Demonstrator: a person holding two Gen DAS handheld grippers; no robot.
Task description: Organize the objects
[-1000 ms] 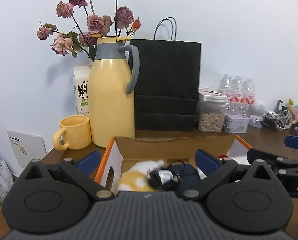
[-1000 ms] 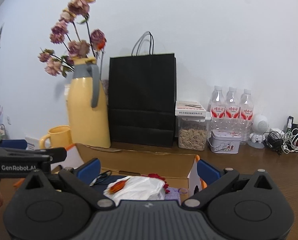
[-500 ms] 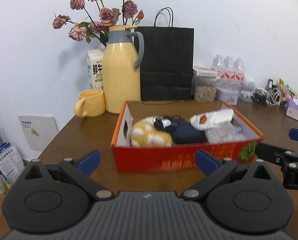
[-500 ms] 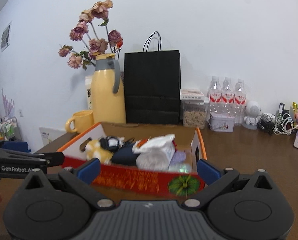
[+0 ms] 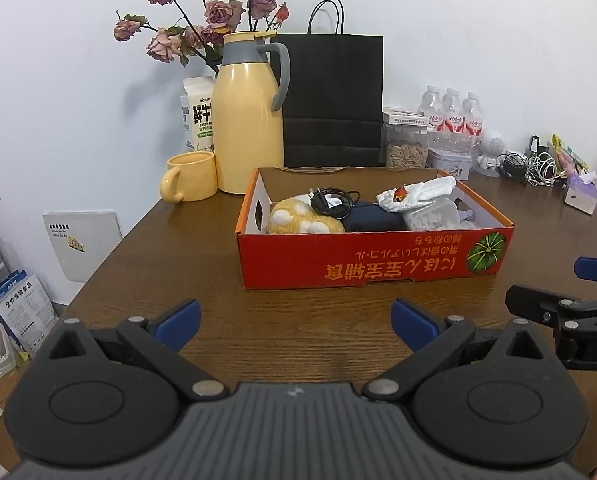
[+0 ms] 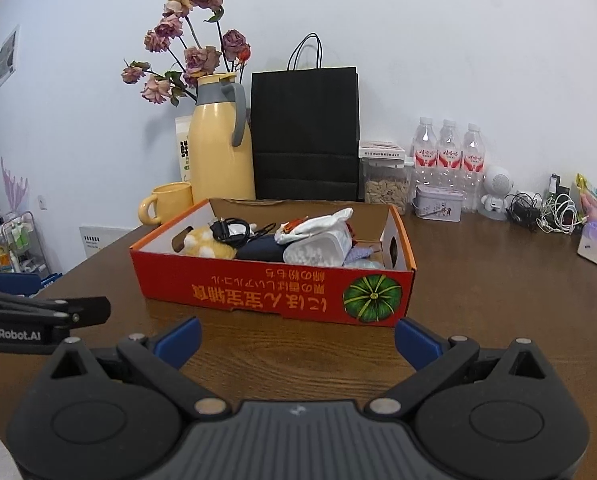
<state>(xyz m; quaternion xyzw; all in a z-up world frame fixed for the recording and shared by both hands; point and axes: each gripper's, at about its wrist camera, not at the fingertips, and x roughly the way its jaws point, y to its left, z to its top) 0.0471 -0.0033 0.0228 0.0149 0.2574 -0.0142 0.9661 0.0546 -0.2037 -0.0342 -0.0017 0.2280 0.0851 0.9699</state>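
Both grippers held low & level over the near edge of the wooden table [image 5: 186,240], pointing toward the wall, side by side. L gripper [image 5: 294,316]: jaws spread wide, blue fingertips [image 5: 178,318] well apart, nothing between them but bare tabletop, touching nothing. R gripper [image 6: 296,334]: same pose, jaws wide, blue pads [image 6: 416,340] apart, empty. Each shows in the other's view: R gripper's arm at 3 o'clock in the left wrist view, L one (white lettering on its side) at 9 o'clock in the right wrist view. Red cardboard box [image 5: 374,260] sits at 12 o'clock from both, clear of the fingertips, open top, printed text upside down w/ a green pumpkin graphic on its front wall. Inside, L to R: yellow plush toy [image 5: 302,220], black cable [image 5: 330,202] coiled on top of it, dark navy item [image 5: 374,218], white wrapper [image 5: 418,192] w/ a red-orange mark lying over a clear plastic container [image 5: 434,216]; a bit of purple at the far R end, too hidden to ID. Beyond the box by the wall, 11 o'clock: yellow mug [image 5: 188,176], yellow thermos jug [image 5: 246,120], milk carton [image 5: 196,116], dried roses [image 5: 206,12]. At 12: black paper bag [image 5: 332,96]. At 1–2 o'clock: seed jar [image 5: 404,146], three water bottles [image 5: 452,116], small tin [image 5: 448,160], tangle of cables [image 5: 530,164].
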